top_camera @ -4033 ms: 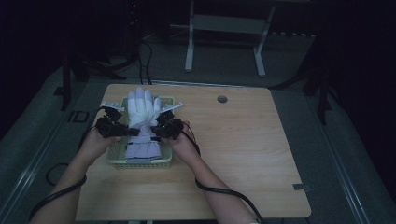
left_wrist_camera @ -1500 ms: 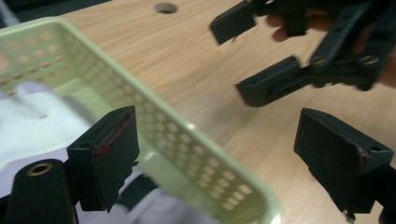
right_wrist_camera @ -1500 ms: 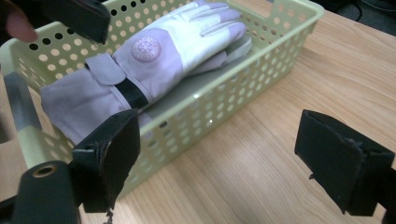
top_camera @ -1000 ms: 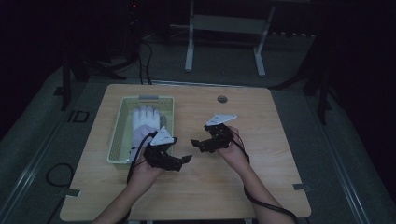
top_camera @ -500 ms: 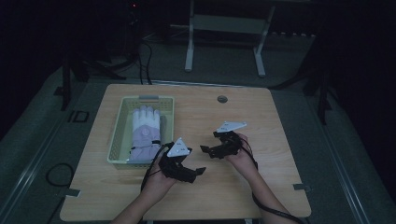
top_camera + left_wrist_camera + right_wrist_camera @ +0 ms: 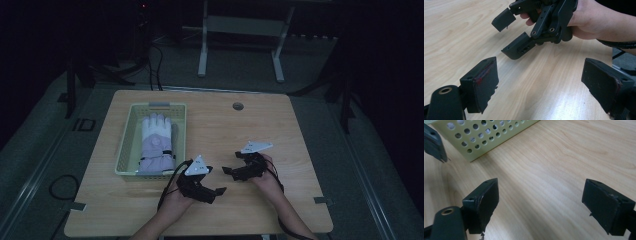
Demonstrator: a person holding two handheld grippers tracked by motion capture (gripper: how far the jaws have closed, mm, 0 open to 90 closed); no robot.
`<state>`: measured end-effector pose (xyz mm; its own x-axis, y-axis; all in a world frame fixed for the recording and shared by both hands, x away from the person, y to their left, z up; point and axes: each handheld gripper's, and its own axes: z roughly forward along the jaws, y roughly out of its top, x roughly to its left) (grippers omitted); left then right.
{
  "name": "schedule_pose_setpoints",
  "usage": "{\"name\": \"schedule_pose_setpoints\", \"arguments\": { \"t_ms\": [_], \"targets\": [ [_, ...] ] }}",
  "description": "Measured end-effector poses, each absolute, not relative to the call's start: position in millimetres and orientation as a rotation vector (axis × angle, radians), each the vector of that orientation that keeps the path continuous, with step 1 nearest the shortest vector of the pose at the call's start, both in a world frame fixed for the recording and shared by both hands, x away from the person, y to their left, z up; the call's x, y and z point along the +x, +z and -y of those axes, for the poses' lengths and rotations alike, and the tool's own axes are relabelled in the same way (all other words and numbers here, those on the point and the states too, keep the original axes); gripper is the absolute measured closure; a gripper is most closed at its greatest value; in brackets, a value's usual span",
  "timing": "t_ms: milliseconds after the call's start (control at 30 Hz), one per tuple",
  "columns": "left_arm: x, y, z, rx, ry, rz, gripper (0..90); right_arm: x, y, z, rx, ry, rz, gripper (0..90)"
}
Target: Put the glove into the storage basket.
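Both hands have pulled back from the basket [image 6: 129, 142] at the table's [image 6: 280, 135] left to its near middle, leaving the white-and-lilac glove [image 6: 156, 142] lying flat inside, so the placing looks done. The left gripper [image 6: 212, 191] and right gripper [image 6: 231, 170] hang low, tips facing each other, near but apart; both sets of jaws gape wide, empty.

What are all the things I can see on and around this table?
Table: one, light wood, middle of the room.
Basket: one, pale green with holes, on the table's left part.
Glove: one, white and lilac, lying in the basket.
Round grommet: one, grey, near the table's far edge.
Metal stand: one, grey, on the floor behind the table.
Left tongs: one, black, open, empty, above the table's near part.
Right tongs: one, black, open, empty, beside the left.
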<state>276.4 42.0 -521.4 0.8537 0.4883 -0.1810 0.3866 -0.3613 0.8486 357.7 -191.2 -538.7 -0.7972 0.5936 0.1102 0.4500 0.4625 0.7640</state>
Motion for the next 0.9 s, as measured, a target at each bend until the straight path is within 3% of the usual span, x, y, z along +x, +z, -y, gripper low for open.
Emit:
{"name": "schedule_pose_setpoints", "arguments": {
  "t_ms": [633,900],
  "targets": [
    [259.3,-552.7,-17.9,2.093,0.084,-0.542,14.2,331.6,-552.1,229.1,0.917,1.255,-2.506,14.0],
    [252.8,-558.4,-11.8,2.091,0.089,-0.534,8.9,321.7,-554.1,239.8,0.913,1.259,-2.491,13.9]
  ]
}}
